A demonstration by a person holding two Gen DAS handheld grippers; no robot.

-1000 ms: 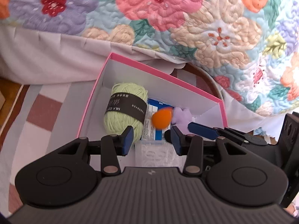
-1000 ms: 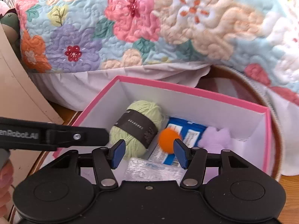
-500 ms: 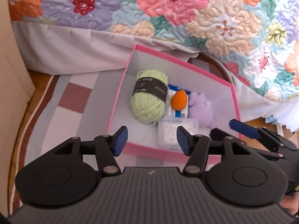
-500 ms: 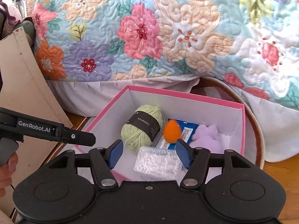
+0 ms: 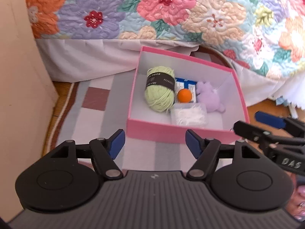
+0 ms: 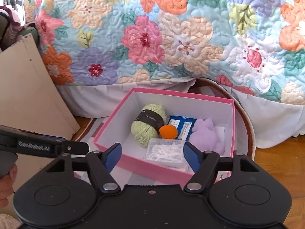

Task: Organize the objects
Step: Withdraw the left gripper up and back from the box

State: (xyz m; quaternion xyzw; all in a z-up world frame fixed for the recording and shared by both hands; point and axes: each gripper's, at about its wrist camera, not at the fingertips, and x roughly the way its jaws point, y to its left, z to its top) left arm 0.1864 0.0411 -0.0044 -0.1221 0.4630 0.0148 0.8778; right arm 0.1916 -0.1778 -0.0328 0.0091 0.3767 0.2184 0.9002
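A pink box (image 5: 171, 130) (image 6: 152, 169) with white inside stands on a rug. In it lie a green yarn ball (image 5: 159, 89) (image 6: 147, 126), an orange ball (image 5: 184, 95) (image 6: 168, 131), a blue packet (image 5: 185, 84) (image 6: 183, 124), a lilac plush toy (image 5: 209, 97) (image 6: 206, 133) and a clear bag of white bits (image 5: 188, 115) (image 6: 165, 152). My left gripper (image 5: 155, 146) hangs in front of the box's near wall, jaws opening, nothing between them. My right gripper (image 6: 152, 153) hovers above the near wall, jaws opening, holding nothing.
A bed with a flowered quilt (image 5: 171, 13) (image 6: 171, 38) and white skirt rises right behind the box. A beige board (image 5: 19, 95) (image 6: 28, 95) stands at the left. The checked rug (image 5: 95, 99) lies under the box, with wood floor (image 6: 276, 162) at the right.
Both grippers have pulled back and up out of the box, and their jaws have spread wider. The clear bag now lies free in the box's near part.
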